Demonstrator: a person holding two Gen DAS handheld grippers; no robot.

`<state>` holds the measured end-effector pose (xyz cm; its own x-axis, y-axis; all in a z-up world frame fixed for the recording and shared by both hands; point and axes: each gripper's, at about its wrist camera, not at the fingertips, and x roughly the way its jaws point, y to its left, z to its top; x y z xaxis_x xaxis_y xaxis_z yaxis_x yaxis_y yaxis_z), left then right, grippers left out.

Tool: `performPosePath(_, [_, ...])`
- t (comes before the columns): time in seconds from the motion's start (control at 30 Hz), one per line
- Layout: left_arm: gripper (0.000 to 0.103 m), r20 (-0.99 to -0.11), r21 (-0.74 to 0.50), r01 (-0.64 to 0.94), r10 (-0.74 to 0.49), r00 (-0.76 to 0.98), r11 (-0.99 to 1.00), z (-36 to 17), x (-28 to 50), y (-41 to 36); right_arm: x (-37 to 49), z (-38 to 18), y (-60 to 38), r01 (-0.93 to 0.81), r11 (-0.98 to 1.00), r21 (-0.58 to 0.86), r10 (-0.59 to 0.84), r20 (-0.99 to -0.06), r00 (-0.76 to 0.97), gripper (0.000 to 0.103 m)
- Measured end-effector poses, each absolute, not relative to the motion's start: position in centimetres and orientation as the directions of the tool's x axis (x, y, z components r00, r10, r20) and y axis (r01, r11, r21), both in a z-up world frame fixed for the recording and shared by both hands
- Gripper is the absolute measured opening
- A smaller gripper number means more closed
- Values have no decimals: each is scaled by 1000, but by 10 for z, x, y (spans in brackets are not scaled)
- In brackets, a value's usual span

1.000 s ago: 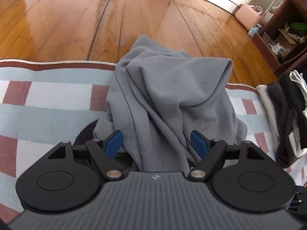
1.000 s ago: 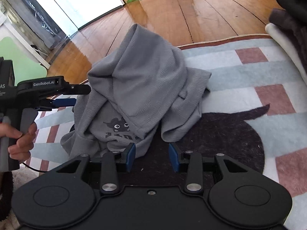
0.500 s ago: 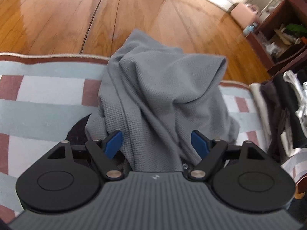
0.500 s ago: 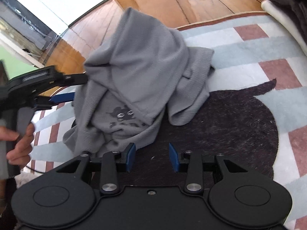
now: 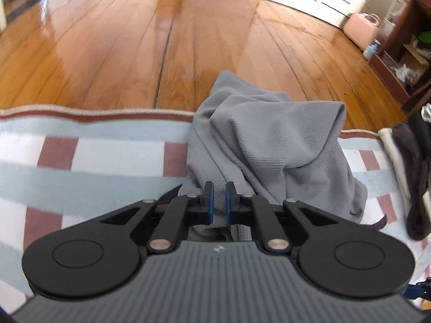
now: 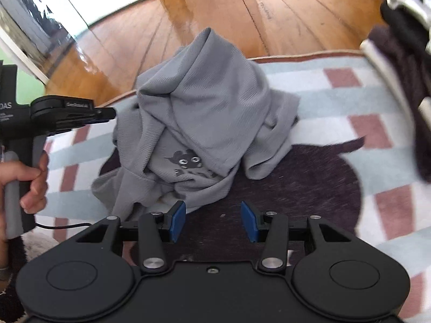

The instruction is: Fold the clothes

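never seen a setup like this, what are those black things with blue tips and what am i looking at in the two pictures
They are hand-held grippers, one in each of a person's hands, each with a camera looking along its two blue-padded fingers. One picture comes from the left gripper, the other from the right gripper. The right view also shows the left one from the side, with the person's hand on its handle.

A crumpled grey shirt with a small cartoon print lies on a checked rug over a wooden floor. A pile of other clothes sits at the rug's edge.

The left gripper's jaws have just been closing and now pinch a fold of the shirt. The right gripper's jaws have just been opening and hold nothing.
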<state>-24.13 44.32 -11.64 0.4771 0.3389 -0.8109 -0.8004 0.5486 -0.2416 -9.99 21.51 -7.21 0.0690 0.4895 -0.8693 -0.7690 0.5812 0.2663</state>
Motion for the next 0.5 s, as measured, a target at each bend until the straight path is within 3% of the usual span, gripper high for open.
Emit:
performPosePath(0.13, [9, -800, -387, -778, 238, 550, 495, -123, -249, 451, -83, -36, 232, -770, 612, 183, 451, -880, 149, 51])
performPosePath(0.23, [11, -802, -442, -777, 191, 566, 449, -132, -255, 454, -71, -24, 244, -748, 624, 226, 482, -865, 140, 52])
performPosePath(0.5, [12, -802, -450, -800, 214, 557, 397, -131, -264, 454, -64, -89, 274, -687, 628, 366, 558, -827, 69, 52])
